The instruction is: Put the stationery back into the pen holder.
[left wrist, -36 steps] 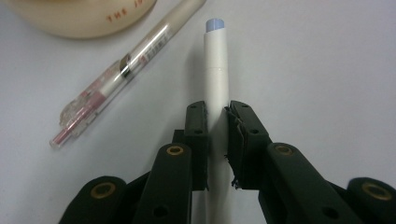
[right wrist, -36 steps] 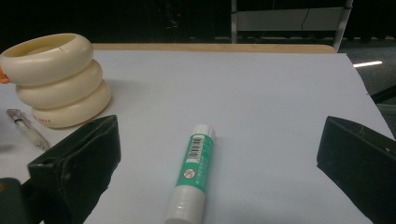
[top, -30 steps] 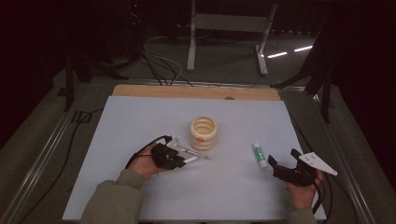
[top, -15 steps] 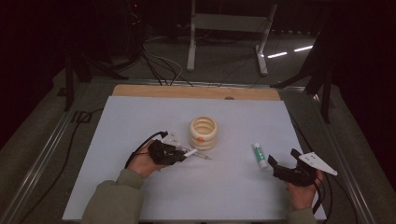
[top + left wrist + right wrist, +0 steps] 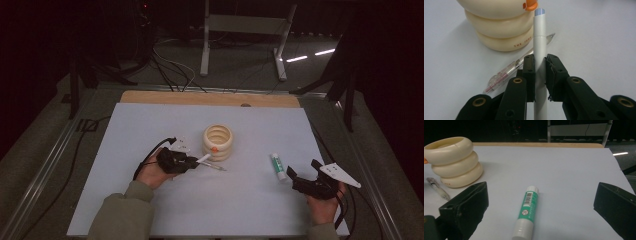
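While the white pen [image 5: 539, 47] sits clamped between the jaws of the left gripper [image 5: 539, 75], lifted off the table [image 5: 150, 125] and pointing at the cream ringed holder [image 5: 218, 141], we judge the step in hand to be getting that pen into the holder's open top. In the left gripper view the pen runs straight up between the two black pads, its bluish end level with the holder's upper ring and just beside the small orange tab [image 5: 530, 5]; whether it touches the holder we cannot tell. To do this well we want to raise the tip above the rim first, then tilt the pen more upright so it drops inside rather than knocking the side, and we keep the grip firm until the tip is well within the opening. A clear pen [image 5: 506, 72] lies flat on the table below, touching or nearly touching the holder's base, so we stay above it. Farther right, a green-and-white glue stick [image 5: 527, 213] lies on the table in front of the right gripper [image 5: 541, 212], whose jaws stand wide apart and grasp nothing; we leave that hand resting near the glue stick.
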### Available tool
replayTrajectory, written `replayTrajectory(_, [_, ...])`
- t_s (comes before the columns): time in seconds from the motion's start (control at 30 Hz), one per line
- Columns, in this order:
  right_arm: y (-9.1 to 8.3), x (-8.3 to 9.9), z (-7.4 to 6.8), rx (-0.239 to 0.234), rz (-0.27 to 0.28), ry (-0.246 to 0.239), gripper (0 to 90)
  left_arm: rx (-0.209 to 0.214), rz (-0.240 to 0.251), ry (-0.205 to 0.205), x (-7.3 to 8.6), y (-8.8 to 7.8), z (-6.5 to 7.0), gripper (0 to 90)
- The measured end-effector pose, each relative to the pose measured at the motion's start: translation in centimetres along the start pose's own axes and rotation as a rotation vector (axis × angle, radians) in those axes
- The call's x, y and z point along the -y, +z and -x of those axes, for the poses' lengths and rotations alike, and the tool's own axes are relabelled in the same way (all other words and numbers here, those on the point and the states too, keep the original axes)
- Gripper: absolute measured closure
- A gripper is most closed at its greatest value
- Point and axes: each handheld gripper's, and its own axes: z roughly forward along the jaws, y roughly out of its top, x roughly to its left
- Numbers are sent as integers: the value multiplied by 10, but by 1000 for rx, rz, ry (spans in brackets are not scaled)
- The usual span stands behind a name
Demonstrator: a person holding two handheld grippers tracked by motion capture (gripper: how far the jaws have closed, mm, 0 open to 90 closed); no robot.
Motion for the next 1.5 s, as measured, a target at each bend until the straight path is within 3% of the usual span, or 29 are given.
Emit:
replayTrajectory(0.8, [0,0,0,-1,-1,0,0,-45,60,-12,-11,-8,0,792])
replayTrajectory(1.5, [0,0,0,-1,-1,-3,0,-49,105,-20,-19,-12,0,793])
